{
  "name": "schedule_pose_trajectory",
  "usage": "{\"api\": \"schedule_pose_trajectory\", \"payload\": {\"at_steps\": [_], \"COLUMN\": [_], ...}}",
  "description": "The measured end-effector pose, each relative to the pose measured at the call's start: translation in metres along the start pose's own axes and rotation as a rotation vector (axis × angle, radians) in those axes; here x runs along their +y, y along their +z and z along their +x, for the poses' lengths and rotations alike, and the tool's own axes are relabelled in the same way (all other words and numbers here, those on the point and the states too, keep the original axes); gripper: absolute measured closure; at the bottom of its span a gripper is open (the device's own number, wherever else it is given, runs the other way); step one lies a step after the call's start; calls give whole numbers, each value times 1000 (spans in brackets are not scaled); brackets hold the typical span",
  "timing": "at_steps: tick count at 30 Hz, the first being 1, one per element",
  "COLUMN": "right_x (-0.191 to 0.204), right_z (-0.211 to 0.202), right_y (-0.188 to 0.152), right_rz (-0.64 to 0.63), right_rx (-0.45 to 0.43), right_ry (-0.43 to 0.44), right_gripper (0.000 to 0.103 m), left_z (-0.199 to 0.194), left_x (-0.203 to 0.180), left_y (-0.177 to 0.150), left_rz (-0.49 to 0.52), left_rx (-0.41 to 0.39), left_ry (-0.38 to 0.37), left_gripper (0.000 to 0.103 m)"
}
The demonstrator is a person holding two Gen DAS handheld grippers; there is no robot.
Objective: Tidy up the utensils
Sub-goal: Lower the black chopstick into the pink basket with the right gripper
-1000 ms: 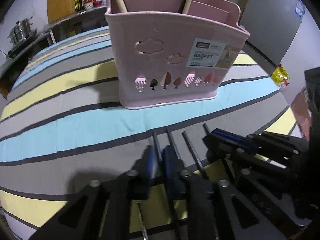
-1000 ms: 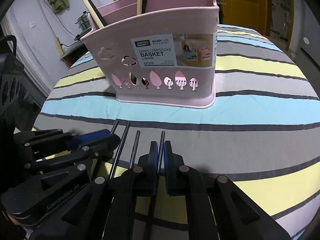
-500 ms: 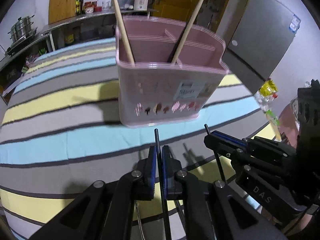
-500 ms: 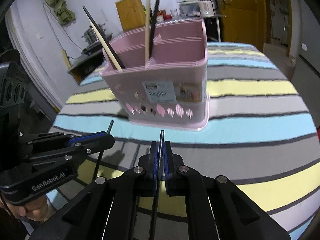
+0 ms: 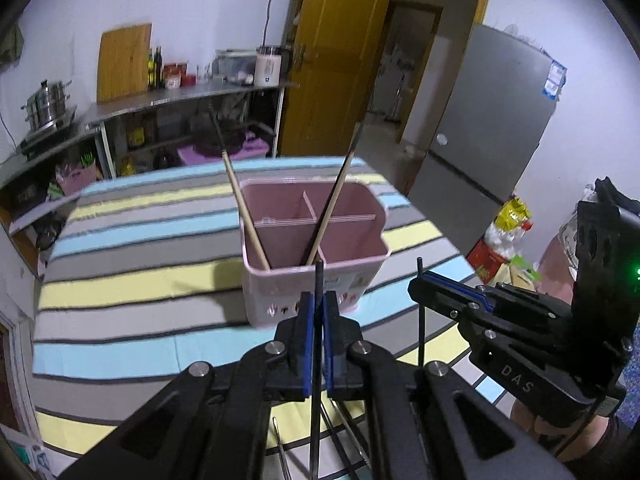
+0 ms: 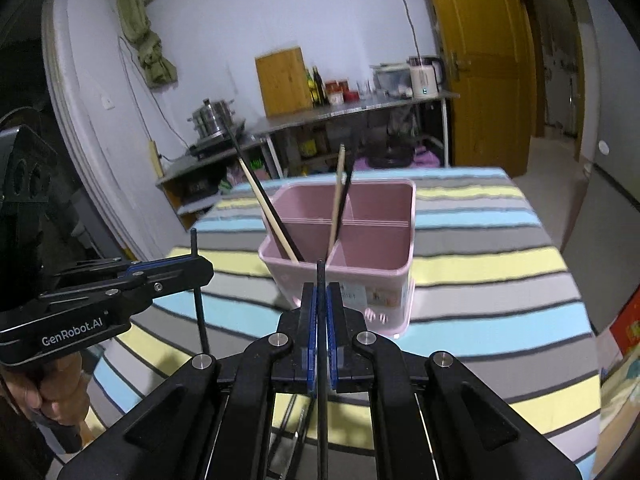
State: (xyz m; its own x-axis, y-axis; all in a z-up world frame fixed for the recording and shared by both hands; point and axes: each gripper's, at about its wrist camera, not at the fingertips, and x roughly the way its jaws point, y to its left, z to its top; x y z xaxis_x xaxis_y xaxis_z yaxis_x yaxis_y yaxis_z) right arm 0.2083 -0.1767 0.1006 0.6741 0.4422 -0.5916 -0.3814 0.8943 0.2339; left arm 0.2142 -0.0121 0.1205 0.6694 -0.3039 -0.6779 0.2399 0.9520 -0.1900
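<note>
Left claw clamped on a black chopstick; right claw clamped on another. Both chopsticks upright, near the pink basket on the striped counter.

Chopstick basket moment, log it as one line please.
left gripper: shut on black chopstick | right gripper: shut on second black chopstick | pink basket: on striped tablecloth, chopsticks inside

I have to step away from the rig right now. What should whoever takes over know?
Left gripper: shut on a black chopstick, upright, above the table.
Right gripper: shut on another black chopstick, also upright.
Pink basket stands ahead on the striped tablecloth, already holding a few chopsticks that lean in its front compartments.
Left to do: drop both held chopsticks into the basket.
</note>
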Motion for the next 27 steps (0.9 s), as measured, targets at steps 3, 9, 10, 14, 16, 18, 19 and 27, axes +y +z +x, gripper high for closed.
{"api": "schedule_pose_trajectory", "payload": {"at_steps": [3, 9, 10, 14, 16, 18, 19, 27], "right_x": [7, 13, 12, 11, 10, 11, 12, 17], "right_z": [-11, -29, -31, -38, -40, -44, -45, -60], "right_y": [6, 10, 8, 3, 1, -1, -1, -1], "right_rz": [-13, -30, -30, -29, -30, -35, -39, -55], "right_rx": [-33, -79, -81, -84, -86, -86, -85, -98], "right_ry": [3, -1, -1, -1, -3, -3, -4, -9], "right_gripper": [98, 99, 99, 99, 99, 99, 99, 99], "left_z": [-12, -25, -26, -26, -27, -29, -30, -36], "left_x": [-2, -2, -3, -4, -4, -4, -5, -10], "left_y": [6, 13, 12, 6, 2, 0, 0, -1], "left_rz": [8, 15, 15, 16, 19, 23, 25, 31], "left_rx": [-30, -67, -70, -60, -54, -53, -52, -44], "left_ry": [1, 8, 11, 19, 21, 21, 21, 28], "left_gripper": [98, 98, 98, 98, 98, 98, 98, 98]}}
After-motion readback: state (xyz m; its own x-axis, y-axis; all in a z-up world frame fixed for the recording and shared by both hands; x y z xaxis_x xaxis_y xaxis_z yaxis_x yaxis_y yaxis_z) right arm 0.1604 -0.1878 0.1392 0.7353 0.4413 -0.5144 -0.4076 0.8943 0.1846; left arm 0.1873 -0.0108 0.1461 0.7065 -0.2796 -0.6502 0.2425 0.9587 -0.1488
